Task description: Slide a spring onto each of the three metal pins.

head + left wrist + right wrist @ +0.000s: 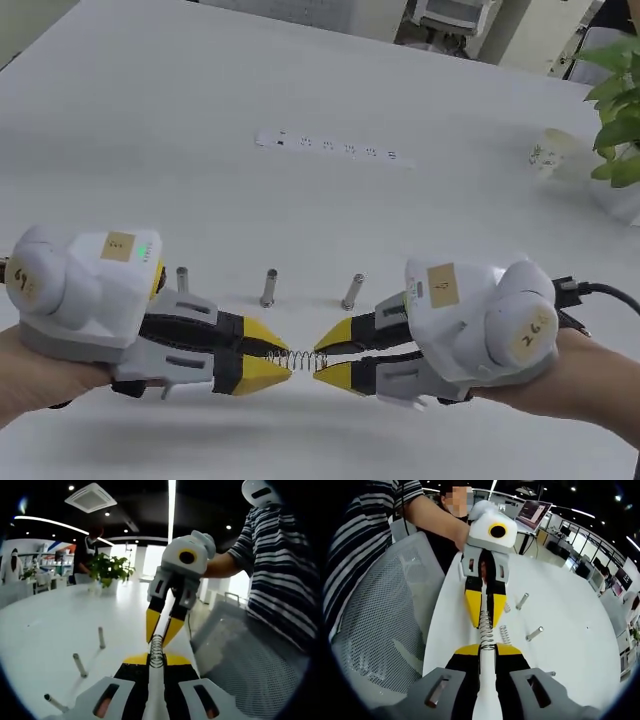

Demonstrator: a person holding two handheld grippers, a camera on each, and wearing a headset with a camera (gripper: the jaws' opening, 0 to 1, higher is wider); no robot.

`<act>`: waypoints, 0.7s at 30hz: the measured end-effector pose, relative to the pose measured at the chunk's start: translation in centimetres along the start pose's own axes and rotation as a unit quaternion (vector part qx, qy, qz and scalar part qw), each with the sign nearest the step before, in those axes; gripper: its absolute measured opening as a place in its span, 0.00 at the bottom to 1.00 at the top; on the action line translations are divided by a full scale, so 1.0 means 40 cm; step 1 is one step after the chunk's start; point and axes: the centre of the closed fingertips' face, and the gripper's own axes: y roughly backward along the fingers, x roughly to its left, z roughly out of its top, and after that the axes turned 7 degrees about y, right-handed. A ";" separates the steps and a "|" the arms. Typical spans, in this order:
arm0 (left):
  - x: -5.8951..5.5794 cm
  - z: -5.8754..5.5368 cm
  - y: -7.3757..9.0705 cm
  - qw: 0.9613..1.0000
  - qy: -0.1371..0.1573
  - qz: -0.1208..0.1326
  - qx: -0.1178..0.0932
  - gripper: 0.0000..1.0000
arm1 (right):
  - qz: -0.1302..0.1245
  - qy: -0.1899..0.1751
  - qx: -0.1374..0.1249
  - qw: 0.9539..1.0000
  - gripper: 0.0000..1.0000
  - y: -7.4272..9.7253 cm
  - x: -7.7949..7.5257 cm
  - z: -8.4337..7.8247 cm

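Observation:
A small metal spring [300, 358] hangs stretched level just above the white table [320, 220]. My left gripper [285, 362] is shut on its left end and my right gripper [320, 362] is shut on its right end. Three upright metal pins stand in a row just beyond: the left pin [182, 278], the middle pin [269, 287] and the right pin [353, 291], all bare. The left gripper view has the spring [156, 650] running from my left gripper [157, 659] into the right gripper [164, 630]. In the right gripper view two loose springs [505, 634] lie near the pins [534, 633].
A white power strip [330, 145] lies across the table's middle. A paper cup [548, 152] and a green plant [620, 100] stand at the far right. A grey mesh chair [385, 605] sits by the near table edge, beside the person in a striped shirt [280, 555].

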 end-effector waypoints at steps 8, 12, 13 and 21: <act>0.008 -0.014 -0.001 1.000 -0.009 0.005 0.013 0.02 | 0.012 -0.002 -0.024 1.000 0.07 0.024 -0.011 0.051; 0.010 -0.009 -0.002 1.000 -0.011 0.007 0.010 0.02 | 0.014 -0.011 -0.051 0.999 0.07 0.029 -0.020 0.094; 0.010 -0.007 -0.003 1.000 -0.013 0.007 0.010 0.02 | 0.016 -0.010 -0.052 0.998 0.08 0.028 -0.022 0.100; 0.014 -0.001 -0.002 1.000 -0.020 0.013 0.008 0.02 | 0.010 -0.013 -0.066 0.998 0.08 0.017 -0.030 0.123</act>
